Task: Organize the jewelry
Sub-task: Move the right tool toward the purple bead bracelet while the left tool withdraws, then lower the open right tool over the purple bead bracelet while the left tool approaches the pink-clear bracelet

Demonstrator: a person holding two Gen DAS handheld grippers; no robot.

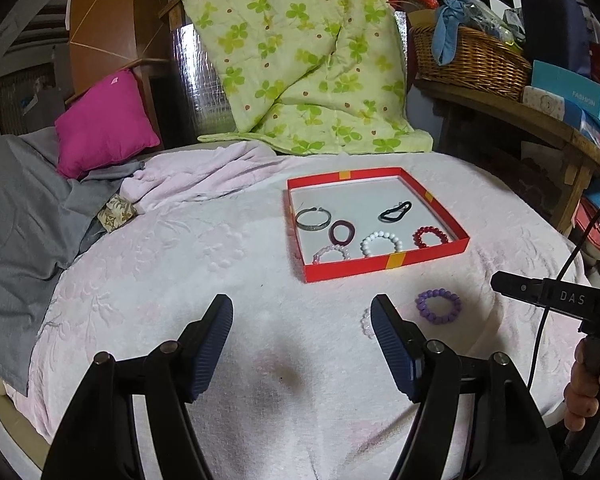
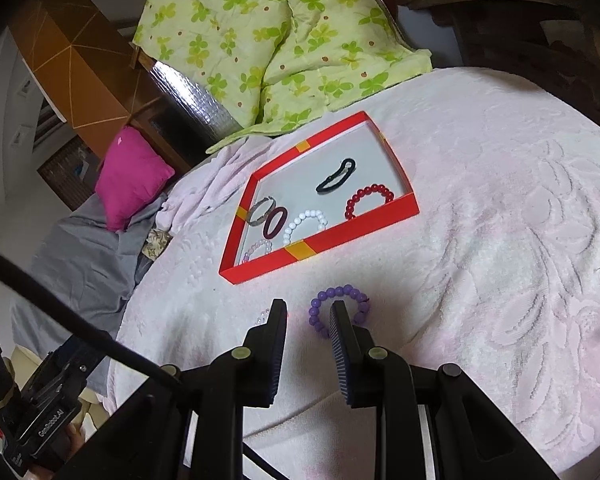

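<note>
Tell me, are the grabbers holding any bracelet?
No. The left gripper and right gripper both hold nothing; the purple bracelet lies on the blanket.

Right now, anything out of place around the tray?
Yes. Two bracelets lie outside the red tray, on the pink blanket in front of it: a purple bead bracelet and a clear bead bracelet, partly hidden behind the left gripper. Six other pieces sit inside.
</note>
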